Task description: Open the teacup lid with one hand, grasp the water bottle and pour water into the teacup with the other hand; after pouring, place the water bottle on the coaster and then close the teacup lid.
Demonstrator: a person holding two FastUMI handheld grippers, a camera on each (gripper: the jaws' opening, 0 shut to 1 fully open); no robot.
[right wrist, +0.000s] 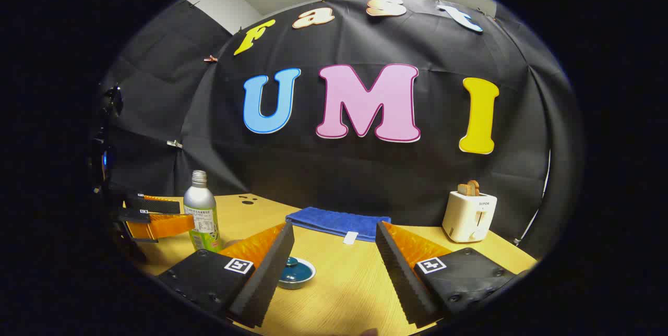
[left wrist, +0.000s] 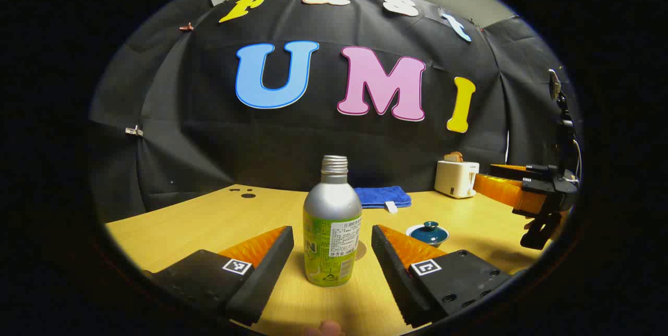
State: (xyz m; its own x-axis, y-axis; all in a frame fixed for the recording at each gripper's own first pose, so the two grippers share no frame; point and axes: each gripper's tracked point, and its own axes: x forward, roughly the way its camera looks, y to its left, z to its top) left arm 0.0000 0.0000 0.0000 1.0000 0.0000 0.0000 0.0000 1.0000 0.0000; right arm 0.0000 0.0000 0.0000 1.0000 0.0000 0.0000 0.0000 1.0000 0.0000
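A silver water bottle with a green label stands upright and uncapped on the wooden table. It sits between the fingertips of my left gripper, which is open with a gap on each side. A small round coaster peeks out behind the bottle. The teal teacup has its lid on and stands to the right. In the right gripper view, the teacup lies low, partly hidden behind one finger of my open right gripper. The bottle and the left gripper show at the far left.
A folded blue towel lies at the back of the table, and a white toaster holding toast stands at the back right. The right gripper hovers in front of the toaster in the left gripper view.
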